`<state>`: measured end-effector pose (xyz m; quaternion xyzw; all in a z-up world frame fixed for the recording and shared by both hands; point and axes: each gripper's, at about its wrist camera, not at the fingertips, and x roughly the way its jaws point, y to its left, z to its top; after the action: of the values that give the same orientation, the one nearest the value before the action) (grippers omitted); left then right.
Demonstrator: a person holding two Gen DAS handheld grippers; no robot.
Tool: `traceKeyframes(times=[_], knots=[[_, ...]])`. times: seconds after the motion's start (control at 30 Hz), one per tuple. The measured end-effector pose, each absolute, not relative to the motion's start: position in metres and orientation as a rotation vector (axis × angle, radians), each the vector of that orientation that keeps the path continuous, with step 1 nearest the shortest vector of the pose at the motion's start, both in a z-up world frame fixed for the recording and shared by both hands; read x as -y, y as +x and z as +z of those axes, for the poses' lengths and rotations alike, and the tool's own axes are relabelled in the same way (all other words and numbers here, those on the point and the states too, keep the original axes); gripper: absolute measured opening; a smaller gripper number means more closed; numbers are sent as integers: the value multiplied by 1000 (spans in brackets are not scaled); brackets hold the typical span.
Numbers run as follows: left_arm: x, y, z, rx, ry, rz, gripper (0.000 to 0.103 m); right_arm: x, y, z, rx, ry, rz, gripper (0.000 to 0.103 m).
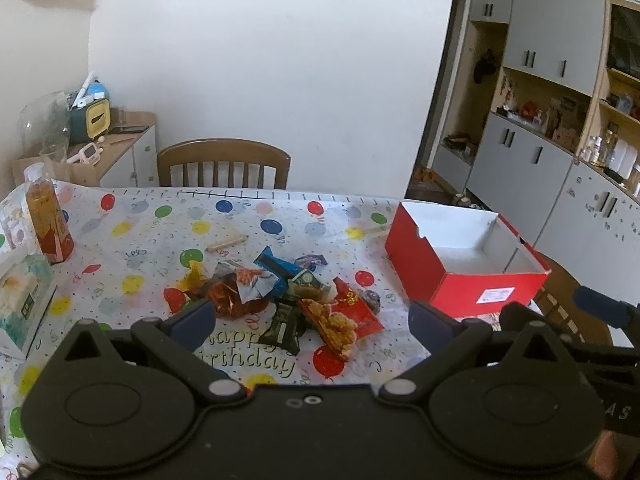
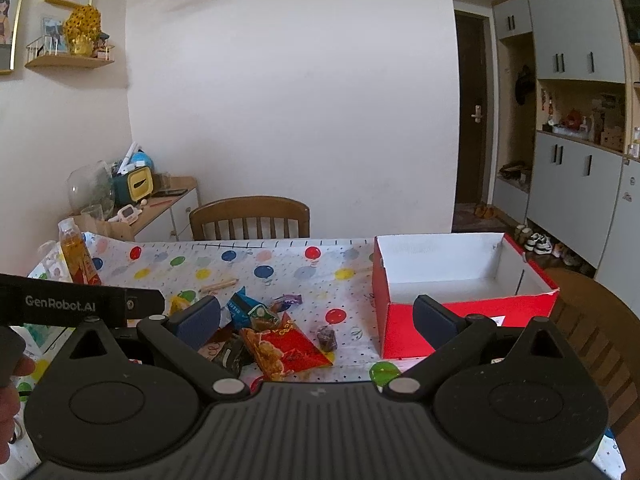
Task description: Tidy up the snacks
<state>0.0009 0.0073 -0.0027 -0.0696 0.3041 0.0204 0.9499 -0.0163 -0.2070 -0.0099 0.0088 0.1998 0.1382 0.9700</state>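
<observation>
A dining table under a balloon-print birthday cloth [image 1: 248, 216] fills the foreground of a bright room, a wooden chair [image 1: 224, 162] pushed in at its far side. The snack pile [image 1: 288, 300] lies loose near the middle of the cloth: a red packet [image 1: 356, 312], a blue wrapper [image 1: 276, 266], a dark green one [image 1: 285, 326] and a small dark sweet [image 2: 327, 338] just beside them. To its right stands the red box [image 1: 452, 280], its white interior bare, so by my reading nothing has been sorted yet and every packet remains to be moved. The left gripper [image 1: 312, 320] hovers above the near edge of the pile, fingers spread wide and empty, the packets showing between them. The right gripper [image 2: 316, 320] is likewise spread and empty, its view straddling the pile's right side and the box's near wall. An orange drink bottle [image 1: 46, 216] stands well apart at the left.
</observation>
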Motion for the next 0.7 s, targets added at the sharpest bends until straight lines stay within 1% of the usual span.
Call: traceKeyframes(times=[0.33, 0.47, 0.7], knots=[[-23, 30, -18, -685, -188, 124, 103, 206, 29, -27, -457, 26, 373, 103], [-27, 44, -31, -741, -178, 169, 102, 204, 50, -42, -528, 21, 410, 103], [-28, 68, -55, -796, -165, 180, 102, 194, 80, -75, -601, -72, 500, 103]])
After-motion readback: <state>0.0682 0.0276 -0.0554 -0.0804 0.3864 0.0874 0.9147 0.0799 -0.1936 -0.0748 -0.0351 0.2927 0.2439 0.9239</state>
